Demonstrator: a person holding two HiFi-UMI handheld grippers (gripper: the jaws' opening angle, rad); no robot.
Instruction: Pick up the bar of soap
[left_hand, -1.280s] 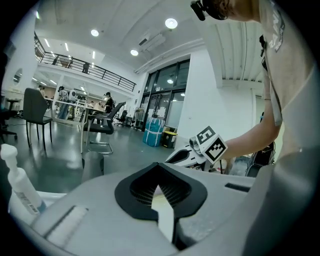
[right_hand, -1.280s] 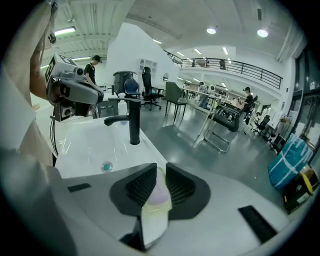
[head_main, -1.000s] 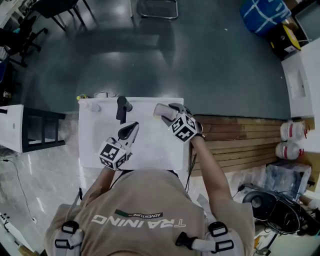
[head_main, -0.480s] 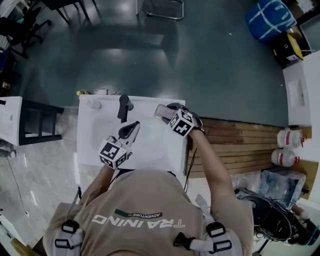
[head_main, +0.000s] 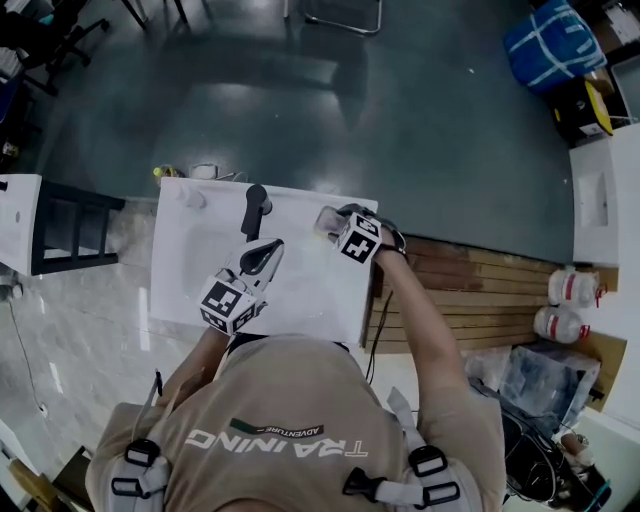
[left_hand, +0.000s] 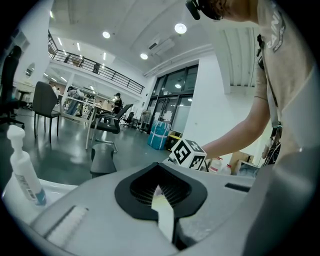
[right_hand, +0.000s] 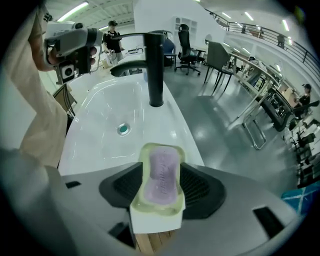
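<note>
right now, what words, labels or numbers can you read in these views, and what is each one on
"TRAINING": large print on the back of the person's shirt, upside down in the head view.
"ADVENTURE": small badge on the same shirt.
Bar of soap in the soap dish: a stamped word, too blurred to read.
Bottle: blue label, print too blurred to read.
Marker cube: square patterns only, no words.

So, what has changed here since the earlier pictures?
The right gripper edged closer onto the pale green soap dish holding the purple soap bar; its jaws now press the dish's sides. The left gripper stayed where it was, above the white sink.
</note>
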